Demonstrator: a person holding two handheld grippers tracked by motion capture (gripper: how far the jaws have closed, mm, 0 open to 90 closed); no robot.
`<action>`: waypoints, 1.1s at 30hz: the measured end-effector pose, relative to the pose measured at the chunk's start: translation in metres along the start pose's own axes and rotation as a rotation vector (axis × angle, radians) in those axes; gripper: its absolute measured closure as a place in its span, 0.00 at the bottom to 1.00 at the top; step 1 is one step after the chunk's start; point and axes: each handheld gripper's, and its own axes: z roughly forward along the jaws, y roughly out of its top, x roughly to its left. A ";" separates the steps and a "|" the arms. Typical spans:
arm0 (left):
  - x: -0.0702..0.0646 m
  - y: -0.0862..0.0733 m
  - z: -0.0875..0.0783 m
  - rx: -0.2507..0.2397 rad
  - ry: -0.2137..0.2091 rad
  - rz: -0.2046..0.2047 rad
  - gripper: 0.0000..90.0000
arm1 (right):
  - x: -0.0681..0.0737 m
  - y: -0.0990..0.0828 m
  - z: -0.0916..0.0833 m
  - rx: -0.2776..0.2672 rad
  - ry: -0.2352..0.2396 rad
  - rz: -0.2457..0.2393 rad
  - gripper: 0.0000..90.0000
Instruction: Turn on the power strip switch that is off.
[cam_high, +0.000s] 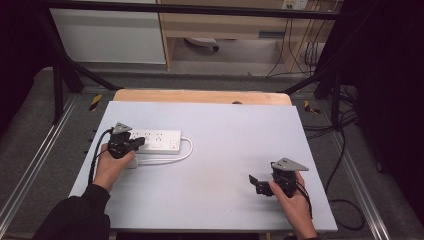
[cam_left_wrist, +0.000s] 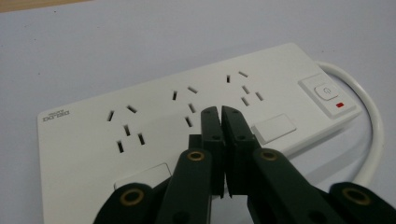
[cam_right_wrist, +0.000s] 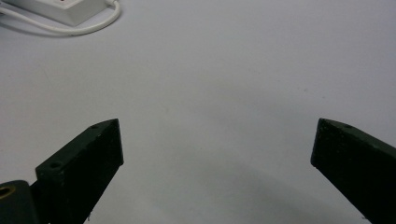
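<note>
Bare table (cam_high: 220, 165) lies between the hands — only the power strip (cam_high: 155, 140) and its cord (cam_high: 186, 150) obstruct, far-left.

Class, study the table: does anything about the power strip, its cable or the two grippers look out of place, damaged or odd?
Nothing stands out. The white power strip lies flat on the table, casing intact, its cable curling loosely beside it. The left gripper is shut and empty above the strip's sockets; the right gripper is open over bare table.

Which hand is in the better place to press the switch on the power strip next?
Left. The left tool is shut and hovers right over the power strip, close to its switch. The right tool stands open over bare table, far from the strip.
</note>
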 end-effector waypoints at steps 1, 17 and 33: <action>0.000 0.000 0.000 0.002 -0.001 0.004 0.99 | 0.000 0.000 0.000 0.003 0.002 0.000 0.03; -0.006 -0.005 0.007 0.015 -0.005 0.023 1.00 | 0.000 -0.001 0.001 0.017 0.015 0.009 0.03; -0.008 -0.005 0.010 0.006 -0.004 0.022 1.00 | 0.000 -0.001 0.001 0.014 0.016 0.014 0.03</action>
